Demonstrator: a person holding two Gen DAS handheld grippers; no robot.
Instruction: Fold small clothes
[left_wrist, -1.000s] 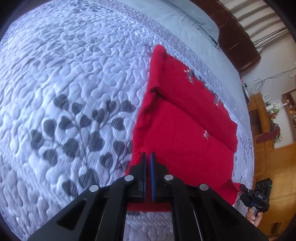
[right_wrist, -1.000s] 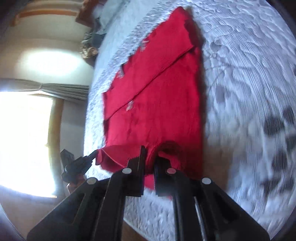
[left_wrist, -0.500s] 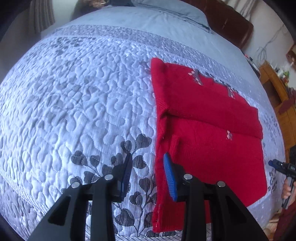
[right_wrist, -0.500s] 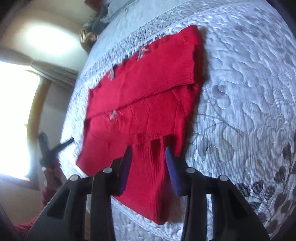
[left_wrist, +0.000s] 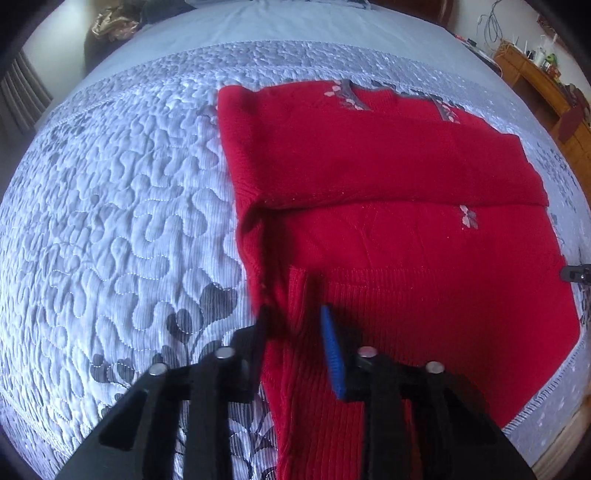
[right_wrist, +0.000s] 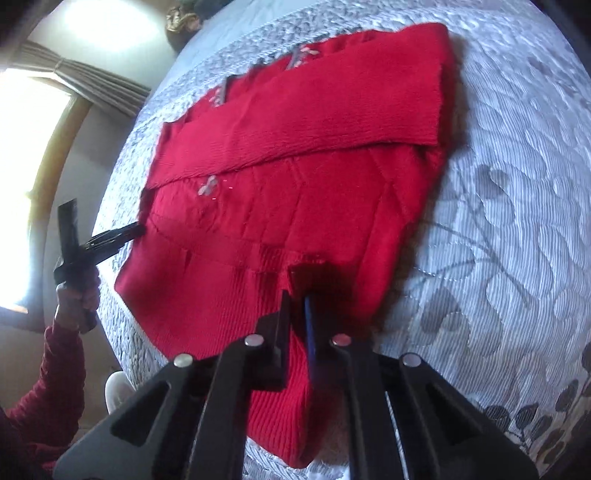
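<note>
Red knitted sweater (left_wrist: 388, 206) lies flat on the grey-white quilted bedspread with dark leaf print (left_wrist: 122, 221), close to the bed's near edge; ribbed hem faces the cameras. A sleeve is folded across the upper body as a horizontal band; small pale flower motifs show near the collar and mid-chest.

Left gripper (left_wrist: 295, 325): fingers spread, straddling the hem at the sweater's left side edge. Black finger sits at the garment border, blue-padded finger (left_wrist: 332, 354) over the ribbing. No cloth visibly pinched between them.

Right gripper (right_wrist: 297, 310): fingers nearly pressed together over the hem at the sweater's right side, a narrow gap between them. Cannot tell whether knit is caught in the gap; a raised fold of fabric stands just ahead of the tips.

Left gripper also appears in the right wrist view at the sweater's far hem corner, hand (right_wrist: 75, 291) in a red sleeve.
</note>
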